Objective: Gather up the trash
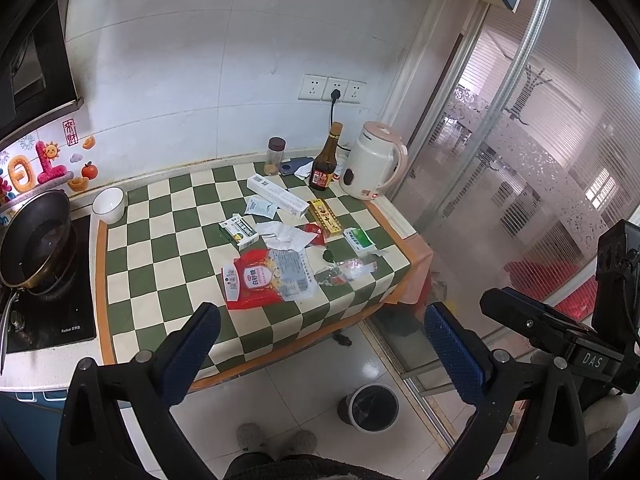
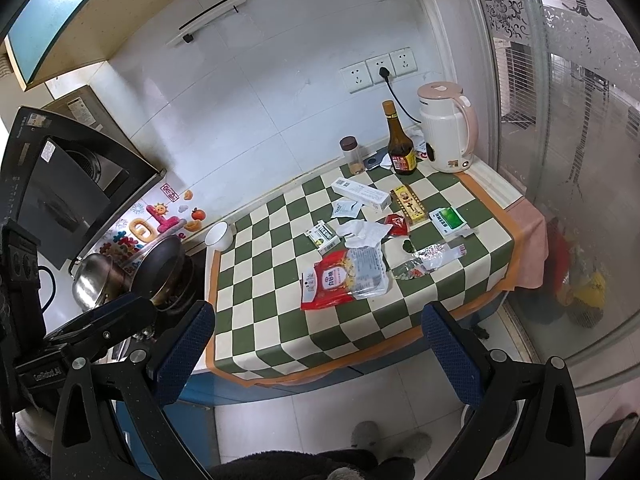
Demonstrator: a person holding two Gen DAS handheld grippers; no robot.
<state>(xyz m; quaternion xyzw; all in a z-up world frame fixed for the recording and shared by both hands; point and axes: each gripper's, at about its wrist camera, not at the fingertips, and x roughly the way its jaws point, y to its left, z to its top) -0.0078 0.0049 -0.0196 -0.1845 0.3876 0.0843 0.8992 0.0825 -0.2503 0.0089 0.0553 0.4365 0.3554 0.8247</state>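
Both claws, left claw [image 1: 320, 344] and right claw [image 2: 320, 344], spread wide, hold nothing. Red sugar bag [image 1: 266, 278] lies flat on worktop [image 1: 160, 280], just ahead of left claw. Looks light, limp, slippery; pinch loose edge. Bin [image 1: 373, 407] below left claw, on floor.

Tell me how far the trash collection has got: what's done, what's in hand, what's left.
Done: nothing that shows; the bin on the floor holds no visible trash. In hand: nothing; the left hand-held gripper and right hand-held gripper are both open and empty, short of the table. Left: all the litter on the checkered cloth, including the red sugar bag, crumpled paper, white long box and clear wrapper.
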